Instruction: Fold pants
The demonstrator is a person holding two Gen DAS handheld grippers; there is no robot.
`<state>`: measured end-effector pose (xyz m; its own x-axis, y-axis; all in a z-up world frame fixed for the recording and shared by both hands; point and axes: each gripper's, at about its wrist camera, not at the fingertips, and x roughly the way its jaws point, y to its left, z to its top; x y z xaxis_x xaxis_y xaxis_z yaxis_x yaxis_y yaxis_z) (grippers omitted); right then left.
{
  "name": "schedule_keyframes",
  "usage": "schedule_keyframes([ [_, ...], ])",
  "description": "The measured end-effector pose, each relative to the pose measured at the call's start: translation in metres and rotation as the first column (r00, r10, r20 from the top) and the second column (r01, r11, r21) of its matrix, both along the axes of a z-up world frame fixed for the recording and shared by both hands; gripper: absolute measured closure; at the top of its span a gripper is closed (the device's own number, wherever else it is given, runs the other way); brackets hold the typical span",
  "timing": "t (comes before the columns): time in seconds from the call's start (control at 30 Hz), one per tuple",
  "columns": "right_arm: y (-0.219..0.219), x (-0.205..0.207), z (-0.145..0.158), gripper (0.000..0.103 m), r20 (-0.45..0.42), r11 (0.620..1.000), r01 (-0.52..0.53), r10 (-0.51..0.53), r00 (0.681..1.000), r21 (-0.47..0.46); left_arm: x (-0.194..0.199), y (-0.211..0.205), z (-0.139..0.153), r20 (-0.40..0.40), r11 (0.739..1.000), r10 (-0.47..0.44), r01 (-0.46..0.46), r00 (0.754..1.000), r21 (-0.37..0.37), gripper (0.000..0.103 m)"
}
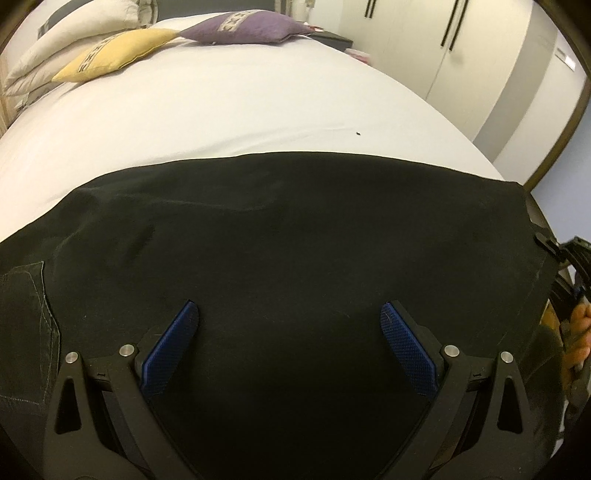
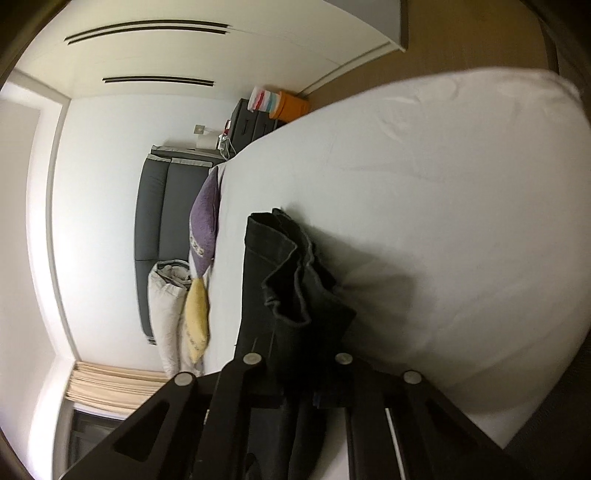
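Observation:
Black pants [image 1: 288,229] lie spread flat across the white bed [image 1: 221,110], with a stitched back pocket [image 1: 26,302] at the left. My left gripper [image 1: 291,321] hovers just over the middle of the cloth, open, blue pads [image 1: 184,332] wide apart and nothing between them. At the right edge of that view, my right gripper [image 1: 550,245] and a hand meet the leg end of the pants. In the right wrist view the pants' leg hems [image 2: 291,273] bunch up out of my right gripper [image 2: 299,369], which is shut on the cloth; its fingertips are hidden by fabric.
A yellow cushion [image 1: 114,53], a purple cushion [image 1: 251,27] and a folded white duvet [image 1: 55,44] sit at the head of the bed. White wardrobe doors [image 1: 461,55] stand beyond the bed's far side. A dark nightstand [image 2: 255,122] is beside the headboard.

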<state>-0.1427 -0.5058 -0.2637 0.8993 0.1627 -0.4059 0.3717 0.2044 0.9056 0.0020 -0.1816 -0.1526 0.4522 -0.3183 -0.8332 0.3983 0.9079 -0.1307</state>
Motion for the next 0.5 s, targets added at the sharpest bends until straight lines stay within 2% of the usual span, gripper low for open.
schedule_keyframes([
  [0.07, 0.003, -0.003, 0.006, 0.094, -0.02, 0.999, 0.0, -0.001, 1.0, -0.034, 0.0, 0.007, 0.0, -0.008, 1.0, 0.007, -0.008, 1.0, -0.023, 0.002],
  [0.17, 0.012, 0.002, 0.032, 0.094, -0.054, 0.988, -0.023, 0.015, 0.998, -0.156, 0.005, 0.017, 0.004, -0.03, 0.994, 0.038, -0.04, 0.999, -0.098, 0.002],
  [0.2, 0.021, 0.007, 0.049, 0.094, -0.061, 0.971, -0.048, 0.035, 0.998, -0.234, 0.005, 0.025, 0.007, -0.041, 0.99, 0.052, -0.057, 0.998, -0.131, 0.002],
  [0.27, 0.049, 0.021, 0.087, 0.094, -0.07, 0.908, -0.135, 0.116, 0.991, -0.398, 0.006, 0.041, 0.014, -0.062, 0.975, 0.085, -0.096, 0.994, -0.2, 0.002],
  [0.33, 0.109, 0.046, 0.124, 0.094, -0.12, 0.75, -0.29, 0.274, 0.954, -0.594, 0.011, 0.061, 0.017, -0.112, 0.945, 0.116, -0.144, 0.987, -0.294, 0.002],
  [0.37, 0.148, 0.058, 0.136, 0.094, -0.174, 0.63, -0.376, 0.36, 0.917, -0.679, 0.012, 0.066, 0.018, -0.136, 0.931, 0.119, -0.158, 0.984, -0.329, 0.002],
  [0.4, 0.195, 0.068, 0.143, 0.094, -0.243, 0.467, -0.457, 0.448, 0.86, -0.757, 0.015, 0.07, 0.018, -0.162, 0.914, 0.112, -0.165, 0.98, -0.37, 0.002],
  [0.43, 0.231, 0.072, 0.142, 0.094, -0.301, 0.337, -0.501, 0.497, 0.813, -0.797, 0.017, 0.074, 0.018, -0.187, 0.89, 0.093, -0.166, 0.978, -0.425, 0.002],
  [0.5, 0.29, 0.071, 0.132, 0.095, -0.39, 0.124, -0.534, 0.55, 0.739, -0.837, 0.018, 0.078, 0.016, -0.23, 0.856, 0.055, -0.164, 0.972, -0.491, 0.002],
])
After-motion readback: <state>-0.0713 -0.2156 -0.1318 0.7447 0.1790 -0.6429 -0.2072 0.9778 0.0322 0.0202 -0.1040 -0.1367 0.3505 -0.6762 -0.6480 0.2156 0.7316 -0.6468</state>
